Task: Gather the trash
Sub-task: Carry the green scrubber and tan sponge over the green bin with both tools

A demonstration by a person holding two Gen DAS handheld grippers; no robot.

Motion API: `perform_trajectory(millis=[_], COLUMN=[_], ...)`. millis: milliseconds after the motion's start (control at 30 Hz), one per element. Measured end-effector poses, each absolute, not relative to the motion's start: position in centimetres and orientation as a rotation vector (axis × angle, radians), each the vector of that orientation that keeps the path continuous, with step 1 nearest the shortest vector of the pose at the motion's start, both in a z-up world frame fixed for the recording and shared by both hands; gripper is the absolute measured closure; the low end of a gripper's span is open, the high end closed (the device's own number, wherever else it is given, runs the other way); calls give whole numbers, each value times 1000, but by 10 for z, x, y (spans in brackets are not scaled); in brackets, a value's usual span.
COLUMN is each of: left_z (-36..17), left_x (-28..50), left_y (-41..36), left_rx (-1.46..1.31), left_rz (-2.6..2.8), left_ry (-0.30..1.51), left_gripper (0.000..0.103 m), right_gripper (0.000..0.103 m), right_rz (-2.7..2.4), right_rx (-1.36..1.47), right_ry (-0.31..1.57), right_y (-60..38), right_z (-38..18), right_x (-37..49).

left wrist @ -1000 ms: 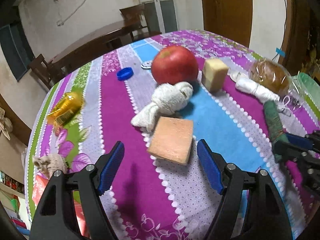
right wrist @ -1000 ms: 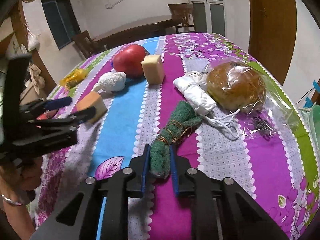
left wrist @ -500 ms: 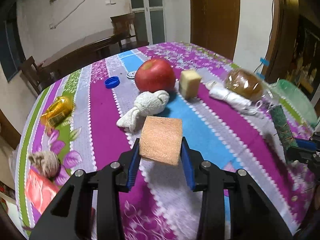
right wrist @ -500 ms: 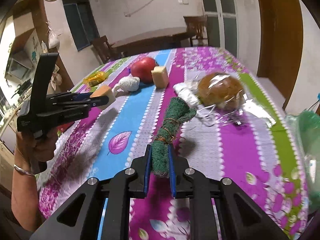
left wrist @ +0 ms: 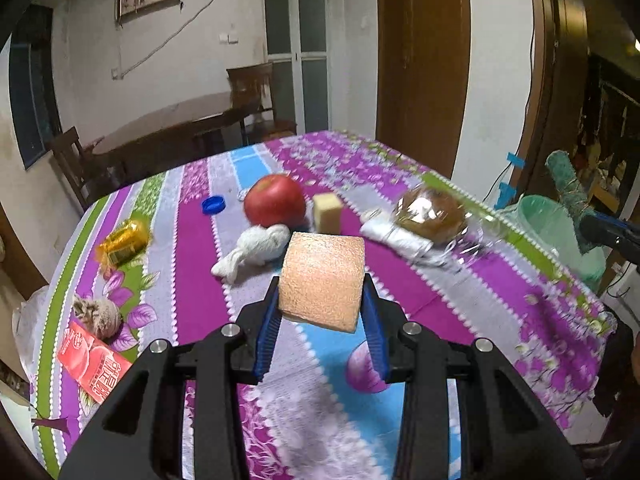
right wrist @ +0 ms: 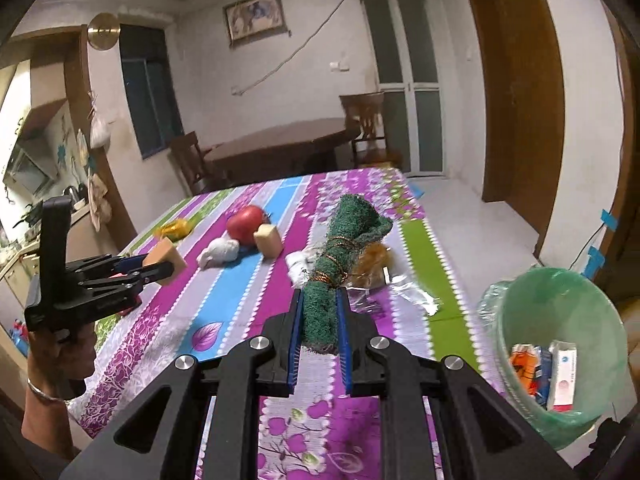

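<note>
My left gripper (left wrist: pixel 322 328) is shut on an orange sponge (left wrist: pixel 323 280) and holds it above the table's near end; it also shows in the right wrist view (right wrist: pixel 160 268). My right gripper (right wrist: pixel 319 340) is shut on a rolled green scrubbing cloth (right wrist: pixel 340 256) tied with wire, raised above the table's right side. A green bin (right wrist: pixel 560 344) with a plastic liner stands beside the table at the right, with packets inside.
On the striped tablecloth (left wrist: pixel 460 288) lie a red apple (left wrist: pixel 275 200), a yellow sponge block (left wrist: pixel 327 212), a white knotted rag (left wrist: pixel 256 248), a bagged bun (left wrist: pixel 434 216), a white roll (left wrist: pixel 396 236), a blue cap (left wrist: pixel 213 204), a yellow wrapper (left wrist: pixel 124 240), a twine ball (left wrist: pixel 98 316) and a red packet (left wrist: pixel 92 364).
My left gripper closed on the orange sponge and lifted it off the table. My right gripper lifted the green cloth and swung right towards the bin.
</note>
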State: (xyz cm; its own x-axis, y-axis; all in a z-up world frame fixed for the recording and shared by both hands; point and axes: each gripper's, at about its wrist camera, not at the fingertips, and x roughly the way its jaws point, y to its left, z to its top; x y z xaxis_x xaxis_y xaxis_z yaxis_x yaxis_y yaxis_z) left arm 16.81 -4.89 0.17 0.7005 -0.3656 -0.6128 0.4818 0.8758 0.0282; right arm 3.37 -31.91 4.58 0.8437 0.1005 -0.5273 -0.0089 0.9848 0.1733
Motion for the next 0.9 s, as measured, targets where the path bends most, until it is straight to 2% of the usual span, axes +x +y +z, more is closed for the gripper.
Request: perform_trajectory(millis=[200,533,900], left_z=[14,0,-8], left_x=[151,146,149], left_y=[-72,-113,-202], left_rx=[183,194,291], left_rz=[-530,-570,-527], left_ry=[608,663,668], left_gripper=[67,67,67], right_gripper=[86,86,86], right_rz=[37,7,-92], right_rx=[165,179,162], right_ry=[559,568,583], right_y=[-330,-348,-389], right_z=[46,37,28], right_x=[20,6,-3])
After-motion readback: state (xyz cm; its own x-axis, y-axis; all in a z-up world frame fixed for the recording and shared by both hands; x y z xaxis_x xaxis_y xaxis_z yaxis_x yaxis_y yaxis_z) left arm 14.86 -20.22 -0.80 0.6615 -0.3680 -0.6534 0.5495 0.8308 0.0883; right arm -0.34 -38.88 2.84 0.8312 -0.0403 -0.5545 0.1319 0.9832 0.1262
